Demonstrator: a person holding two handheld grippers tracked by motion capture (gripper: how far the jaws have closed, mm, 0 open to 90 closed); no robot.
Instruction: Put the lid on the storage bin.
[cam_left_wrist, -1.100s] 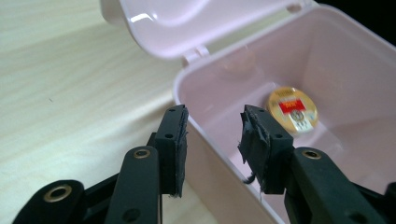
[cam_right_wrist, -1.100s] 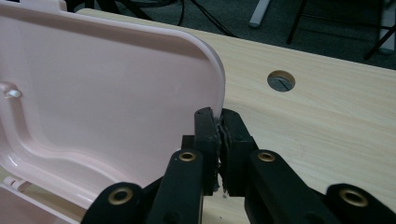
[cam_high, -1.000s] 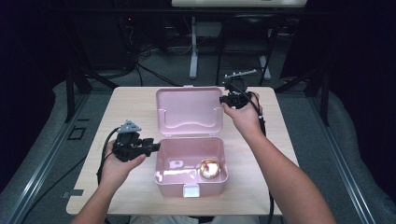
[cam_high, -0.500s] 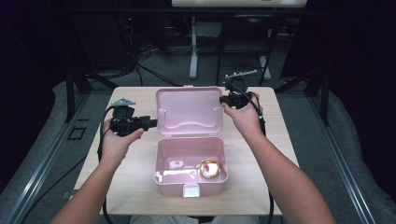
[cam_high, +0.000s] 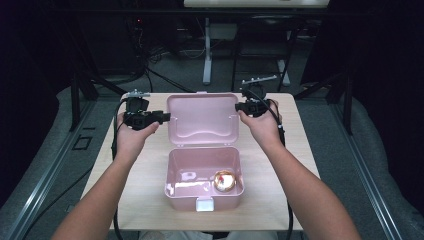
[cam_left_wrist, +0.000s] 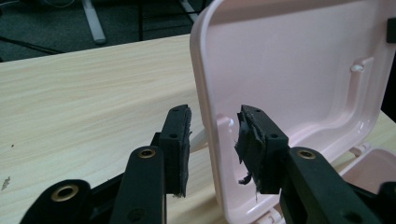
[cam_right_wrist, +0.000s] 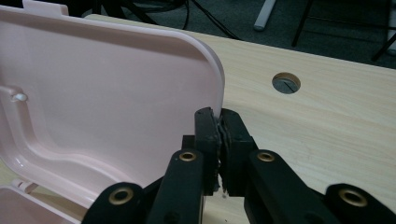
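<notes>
left tongs (cam_left_wrist: 212, 144) — jaws apart, just been closing | right tongs (cam_right_wrist: 219, 149) — clamped shut

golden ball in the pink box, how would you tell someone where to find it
Start at the wooden table and find the open pink box near its front edge, lid standing up behind. Look in the box's right front corner: the golden ball lies there, the one shiny, round thing inside.
</notes>
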